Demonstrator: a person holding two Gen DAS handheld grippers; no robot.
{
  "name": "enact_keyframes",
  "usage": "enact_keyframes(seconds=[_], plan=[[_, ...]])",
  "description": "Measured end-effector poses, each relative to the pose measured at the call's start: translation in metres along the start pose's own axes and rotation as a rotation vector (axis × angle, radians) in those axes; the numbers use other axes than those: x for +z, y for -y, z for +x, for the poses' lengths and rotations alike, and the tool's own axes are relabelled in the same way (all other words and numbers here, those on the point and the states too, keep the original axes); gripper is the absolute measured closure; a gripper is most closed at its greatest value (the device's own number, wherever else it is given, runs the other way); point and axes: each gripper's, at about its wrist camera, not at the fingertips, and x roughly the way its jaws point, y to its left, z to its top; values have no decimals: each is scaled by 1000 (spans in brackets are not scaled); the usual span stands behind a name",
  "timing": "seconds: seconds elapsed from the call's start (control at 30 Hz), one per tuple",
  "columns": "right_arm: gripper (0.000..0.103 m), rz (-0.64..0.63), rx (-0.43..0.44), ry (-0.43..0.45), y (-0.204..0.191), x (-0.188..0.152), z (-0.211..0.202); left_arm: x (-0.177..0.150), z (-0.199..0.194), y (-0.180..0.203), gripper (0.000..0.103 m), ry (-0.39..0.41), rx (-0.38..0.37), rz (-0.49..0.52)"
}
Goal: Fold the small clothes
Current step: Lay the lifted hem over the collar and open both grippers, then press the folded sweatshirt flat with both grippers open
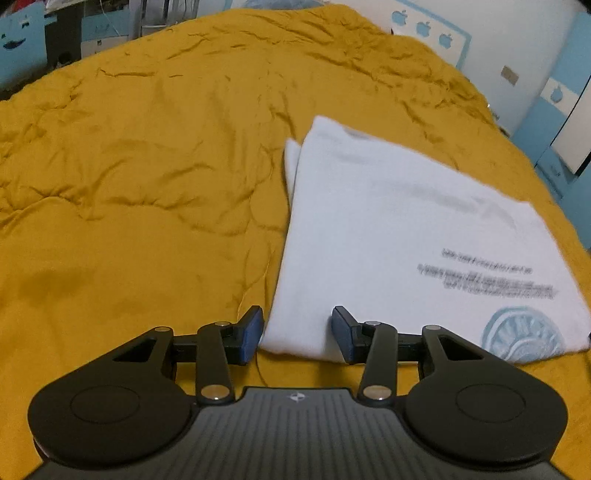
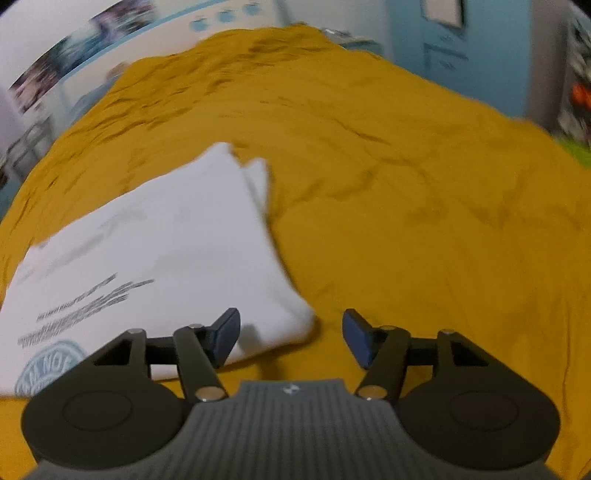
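left tongs: spread, empty, at near-left corner of folded white printed T-shirt | right tongs: spread, empty, at its near-right corner | T-shirt: laid flat on rumpled mustard-yellow bedspread

the bedspread was mustard yellow all over. the folded shirt was white, with lines of dark print and a pale blue round emblem at its near corner. both grippers were black with blue pads. the far wall was white with light blue apple shapes.
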Motion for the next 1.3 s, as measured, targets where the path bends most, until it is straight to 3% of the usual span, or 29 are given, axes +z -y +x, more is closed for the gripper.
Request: enact_keyframes(seconds=[0.07,0.1,0.13,0.23,0.33,0.5,0.7,0.77,0.83,0.97,1.1,1.2,1.3], plan=[[49,58,43,-15,9,-4,4,0,3,6,55,4,20,27],[64,82,62,-17,12,-4,6,0,4,8,58,3,28,43],[89,113,79,-12,16,-6,5,0,4,12,62,-3,44,65],[98,101,81,39,13,0,-9,1,2,27,81,-19,121,168],[100,34,70,97,3,4,-25,-3,2,37,86,-29,176,247],[102,60,22,2,16,-8,5,-18,28,42,86,-85,226,321],[100,22,1,-10,12,-9,13,-16,24,50,83,-84,277,353],[96,-7,3,-14,10,-4,8,-12,13,52,79,-59,278,349],[77,-37,14,6,11,-1,-1,-6,-1,56,70,-8,275,356],[70,-71,58,38,15,11,-16,8,-16,75,67,57,220,369],[66,-70,122,57,13,24,-20,18,-14,101,67,90,105,358],[64,-78,154,51,6,32,-11,23,-1,121,67,75,21,364],[63,-74,175,43,2,40,1,27,18,135,67,44,1,382]])
